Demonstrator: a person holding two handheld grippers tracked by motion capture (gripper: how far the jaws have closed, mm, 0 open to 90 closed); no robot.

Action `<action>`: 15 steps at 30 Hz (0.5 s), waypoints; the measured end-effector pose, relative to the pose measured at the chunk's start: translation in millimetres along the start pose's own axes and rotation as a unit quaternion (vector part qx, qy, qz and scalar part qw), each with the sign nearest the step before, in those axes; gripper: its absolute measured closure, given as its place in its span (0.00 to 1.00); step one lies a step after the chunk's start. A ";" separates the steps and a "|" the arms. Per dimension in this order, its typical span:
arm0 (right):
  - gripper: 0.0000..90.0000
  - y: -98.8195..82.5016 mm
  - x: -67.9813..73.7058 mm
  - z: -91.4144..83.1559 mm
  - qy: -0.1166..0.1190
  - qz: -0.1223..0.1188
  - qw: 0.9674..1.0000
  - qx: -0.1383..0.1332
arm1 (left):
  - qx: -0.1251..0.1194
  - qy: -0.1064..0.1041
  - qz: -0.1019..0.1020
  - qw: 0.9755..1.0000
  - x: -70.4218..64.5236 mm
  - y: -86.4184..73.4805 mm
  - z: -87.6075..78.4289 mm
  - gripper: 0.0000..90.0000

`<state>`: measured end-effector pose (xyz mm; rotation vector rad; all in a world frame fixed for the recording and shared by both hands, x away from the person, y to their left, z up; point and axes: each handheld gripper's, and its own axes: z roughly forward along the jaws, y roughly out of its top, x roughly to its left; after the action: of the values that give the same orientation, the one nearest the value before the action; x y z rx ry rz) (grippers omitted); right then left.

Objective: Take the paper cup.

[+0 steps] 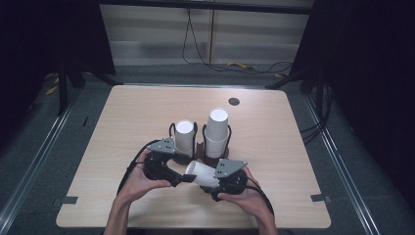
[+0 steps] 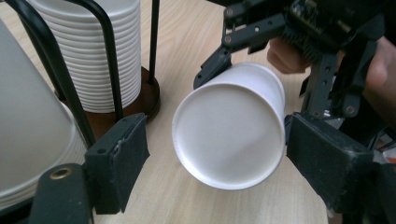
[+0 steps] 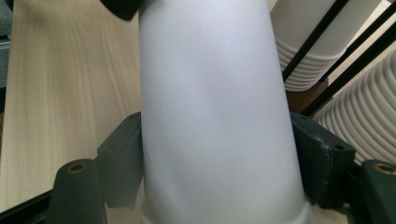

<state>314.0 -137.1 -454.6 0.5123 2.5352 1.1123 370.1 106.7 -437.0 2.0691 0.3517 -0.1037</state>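
Observation:
A white paper cup (image 1: 202, 174) lies on its side just above the table's front middle. My right gripper (image 1: 212, 181) is shut on the cup's wide end; in the right gripper view its two pads (image 3: 122, 161) press the cup wall (image 3: 215, 107) from both sides. My left gripper (image 1: 182, 179) faces the cup's base from the left. In the left gripper view the round base (image 2: 229, 135) sits between my open jaws: the right-hand pad (image 2: 327, 163) is at the rim and the left-hand pad (image 2: 119, 156) stands apart from it.
Two stacks of white cups, upside down in black wire holders on brown bases, stand just behind the grippers: a shorter one (image 1: 184, 134) and a taller one (image 1: 217, 128). A dark round hole (image 1: 234, 101) marks the wooden table (image 1: 122, 122) at the back.

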 end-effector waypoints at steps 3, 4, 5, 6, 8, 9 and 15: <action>0.30 3.2 -0.1 0.6 0.000 -0.006 1.000 0.003 | 0.007 0.000 0.006 1.000 -2.2 -0.4 2.7 0.23; 0.30 3.9 0.0 1.3 0.000 -0.008 1.000 0.006 | 0.003 -0.007 -0.009 1.000 -1.5 -0.5 3.3 0.22; 0.30 4.7 0.4 1.7 -0.003 -0.011 1.000 0.011 | -0.001 -0.012 -0.021 1.000 -0.3 -0.3 3.8 0.22; 0.30 5.6 0.7 2.2 -0.003 -0.015 1.000 0.012 | -0.001 -0.011 -0.023 1.000 0.1 -0.4 4.1 0.22; 0.30 7.5 1.6 2.4 -0.002 -0.019 1.000 0.017 | 0.009 -0.007 -0.014 1.000 -0.1 -0.8 5.1 0.25; 0.30 8.3 1.8 2.6 0.000 -0.022 1.000 0.020 | 0.011 -0.007 -0.017 1.000 -0.2 -0.9 5.8 0.25; 0.30 10.7 2.8 5.2 0.001 -0.037 0.999 0.040 | 0.016 -0.025 -0.030 0.999 0.3 -1.6 7.2 0.30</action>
<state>315.9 -125.8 -450.4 0.4341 2.5877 0.9892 370.5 101.3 -442.0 2.0848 0.3842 -0.1972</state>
